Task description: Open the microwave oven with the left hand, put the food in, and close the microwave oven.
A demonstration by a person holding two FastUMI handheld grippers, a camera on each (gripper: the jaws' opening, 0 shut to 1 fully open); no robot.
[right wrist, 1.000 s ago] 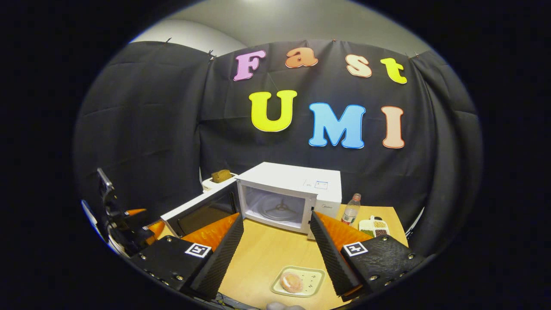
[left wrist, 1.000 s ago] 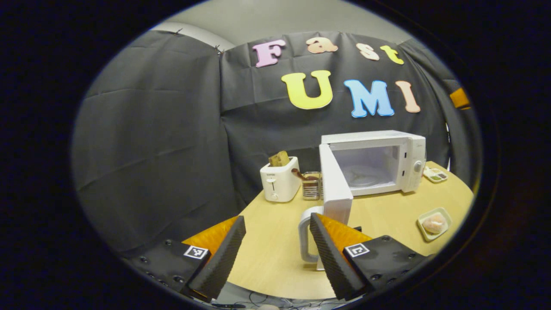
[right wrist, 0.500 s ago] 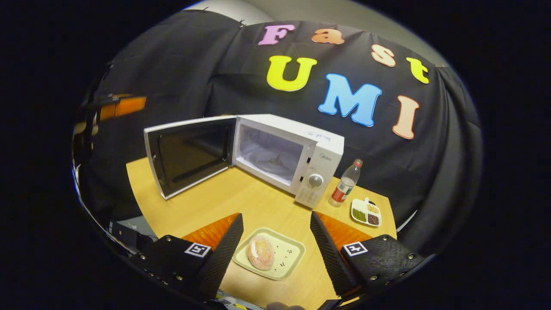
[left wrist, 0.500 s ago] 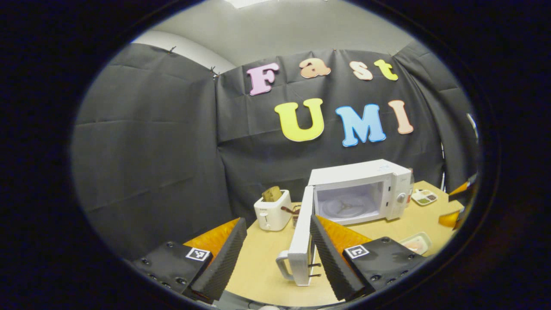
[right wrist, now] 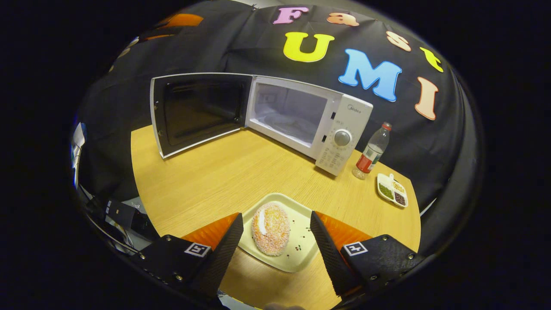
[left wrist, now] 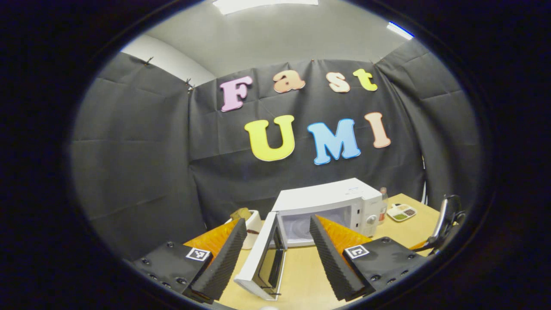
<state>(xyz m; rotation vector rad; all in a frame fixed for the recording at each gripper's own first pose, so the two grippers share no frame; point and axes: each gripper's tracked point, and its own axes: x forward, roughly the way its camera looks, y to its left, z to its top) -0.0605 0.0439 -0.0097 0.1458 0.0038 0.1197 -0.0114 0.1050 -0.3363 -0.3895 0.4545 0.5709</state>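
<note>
Now I have the right tongs (right wrist: 273,254) low over the counter (right wrist: 206,181), jaws apart and empty, with the tray (right wrist: 297,254) lying between them but not yet touched. On it sits the food (right wrist: 271,229), a round sugared pastry with a pale seam of cream, just left of the tray's middle. A few dark crumbs lie on the bare part of the tray.

I judge the pastry soft, light and easily crushed, and its coating would likely smear on the pads. So I would leave it alone and take the tray instead. The tray looks like thin, stiff plastic with a raised rim; the near edge is the place to pinch, well clear of the pastry. Held by 1 edge it could tip, so I would keep it level and go slowly.

The microwave (right wrist: 310,120) stands at the back of the counter with its door (right wrist: 196,110) swung wide and the cavity empty. My left tongs (left wrist: 273,254) hang open, gripping nothing, in front of the door's edge (left wrist: 258,258).
</note>
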